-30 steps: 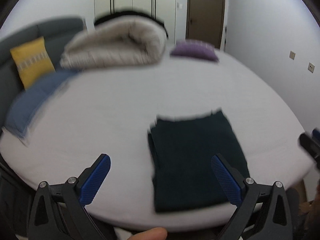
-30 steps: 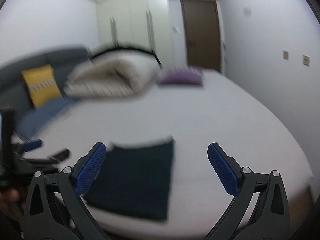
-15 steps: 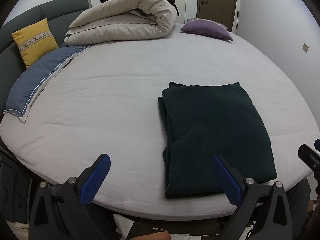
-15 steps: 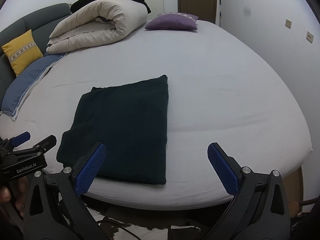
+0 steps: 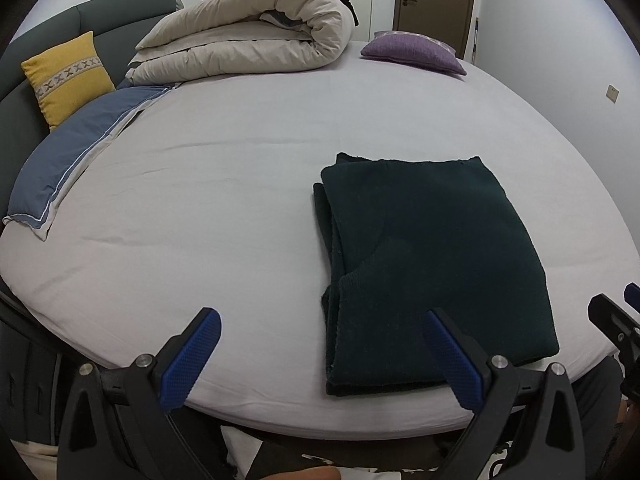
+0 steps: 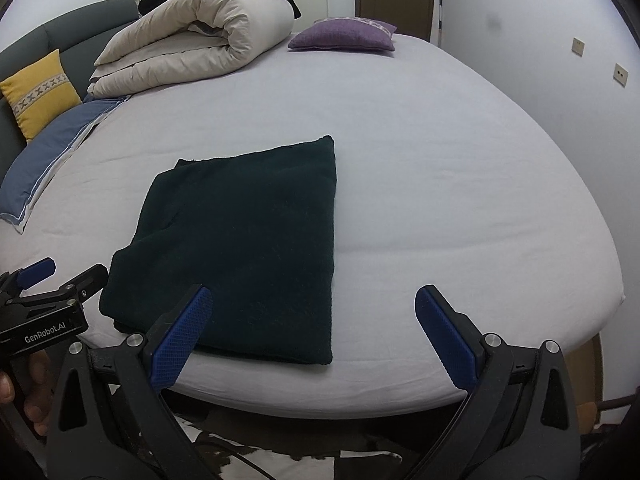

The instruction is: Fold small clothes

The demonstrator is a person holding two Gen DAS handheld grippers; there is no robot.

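Note:
A dark green knitted garment lies folded into a flat rectangle near the front edge of the bed. My left gripper is open, its blue pads wide apart just short of the bed's edge, the right pad overlapping the garment's near left part. My right gripper is open too, above the garment's near right corner, with nothing between its fingers. The left gripper shows at the left edge of the right wrist view, held by a hand.
A rolled beige duvet, a purple cushion, a blue pillow and a yellow cushion against the grey headboard lie at the far side. A wall with sockets stands on the right, a brown door behind.
Both grippers have dipped and closed in on the bed: the garment sits larger and nearer in both views. The blur from one second ago is gone. The garment itself has not moved.

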